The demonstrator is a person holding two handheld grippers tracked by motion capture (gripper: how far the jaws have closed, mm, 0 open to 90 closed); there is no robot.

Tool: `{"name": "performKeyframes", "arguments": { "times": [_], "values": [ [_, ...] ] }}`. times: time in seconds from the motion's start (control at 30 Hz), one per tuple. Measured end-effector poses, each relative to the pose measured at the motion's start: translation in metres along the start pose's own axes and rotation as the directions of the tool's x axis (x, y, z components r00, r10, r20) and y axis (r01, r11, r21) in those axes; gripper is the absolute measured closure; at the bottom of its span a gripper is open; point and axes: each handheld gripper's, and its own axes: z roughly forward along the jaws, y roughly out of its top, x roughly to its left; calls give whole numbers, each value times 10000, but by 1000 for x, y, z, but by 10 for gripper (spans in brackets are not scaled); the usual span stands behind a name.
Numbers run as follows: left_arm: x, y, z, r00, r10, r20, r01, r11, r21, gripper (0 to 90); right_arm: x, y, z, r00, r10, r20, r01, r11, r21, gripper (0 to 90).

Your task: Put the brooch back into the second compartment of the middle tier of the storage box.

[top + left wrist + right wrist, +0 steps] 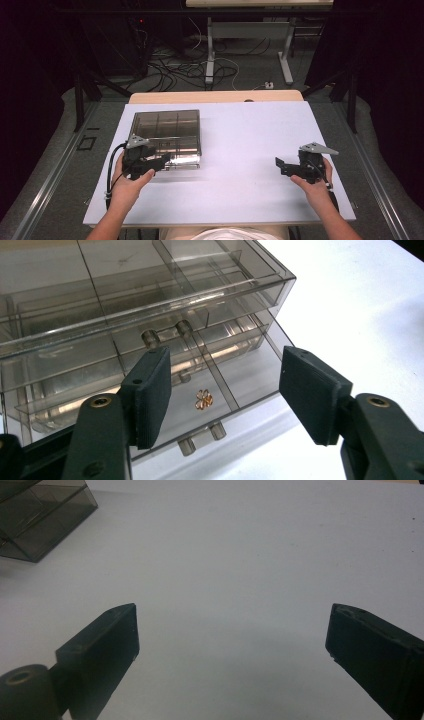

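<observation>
Table: white board (240,150), I stand at its near edge, a hand on each tool.
Box: smoky clear plastic drawer box (167,137) on the left half of the board, divided into compartments.
Drawer: lower drawer (220,385) pulled partly out toward me, two small clear knobs at its front edge.
Charm: small gold clover-shaped piece (203,399) lying flat in the open drawer, beside a divider.
My left tongs (150,164): at the box's near edge, jaws spread wide, nothing between them; in the left gripper view they frame the open drawer and the charm.
My right tongs (287,166): well apart from the box, over bare board on the right, jaws spread wide, empty.
</observation>
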Motion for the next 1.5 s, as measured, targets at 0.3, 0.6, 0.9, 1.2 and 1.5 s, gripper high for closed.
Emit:
{"name": "performKeyframes", "arguments": {
  "times": [0.3,0.6,0.9,1.2,1.5],
  "values": [
    [1,-4,-10,9984,-343,444,352,9992,-209,351,0,0,0,10000,31,37,-31,10000,-4,67],
    [2,-11,-22,9981,-421,460,444,9978,-492,194,1,0,0,10000,78,25,-78,10000,-14,67],
    [3,-19,-31,9981,-593,146,601,9963,-619,72,1,0,1,10000,20,36,-20,10000,-37,66],
    [14,-28,-33,9957,-907,-159,892,9929,-790,3,1,0,0,10000,-5,68,5,10000,-21,67],
    [31,-43,-30,9942,-1067,-120,1052,9901,-929,3,2,0,0,10000,-19,1,19,10000,11,67]
  ]
}}
